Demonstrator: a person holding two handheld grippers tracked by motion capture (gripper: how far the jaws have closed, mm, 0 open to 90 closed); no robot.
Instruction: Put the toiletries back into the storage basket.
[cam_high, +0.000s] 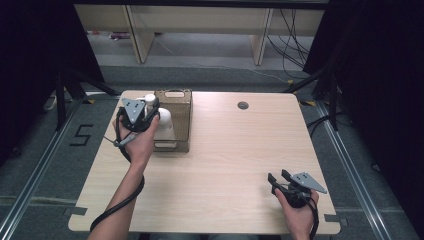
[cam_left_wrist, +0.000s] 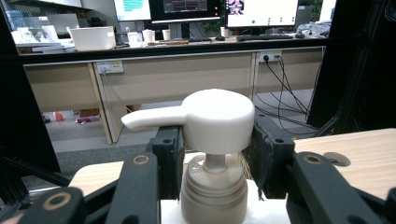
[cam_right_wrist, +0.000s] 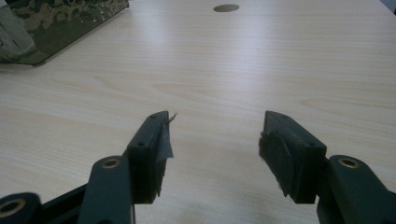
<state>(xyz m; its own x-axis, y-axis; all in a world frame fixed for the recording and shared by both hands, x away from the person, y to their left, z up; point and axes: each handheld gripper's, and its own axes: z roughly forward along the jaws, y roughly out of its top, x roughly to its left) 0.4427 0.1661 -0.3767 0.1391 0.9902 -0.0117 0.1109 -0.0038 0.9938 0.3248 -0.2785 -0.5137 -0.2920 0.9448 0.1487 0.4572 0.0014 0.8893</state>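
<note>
Grasping pump bottle (cam_left_wrist: 215, 154) by its head, left claw (cam_high: 150, 111) lifts it beside brown basket (cam_high: 176, 102); right claw (cam_right_wrist: 215, 154) released, waiting far from basket.

Soft overhead light evenly brightens the pale wooden table (cam_high: 225, 165); dark surroundings, slightly blurred frames, faint sheen.

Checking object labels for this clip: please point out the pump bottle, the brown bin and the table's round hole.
pump bottle (cam_left_wrist: 215, 122): left gripper view, on the white pump head.
brown bin (cam_high: 181, 107): high view, on its right wall.
round hole (cam_high: 243, 105): high view, on its centre.
</note>
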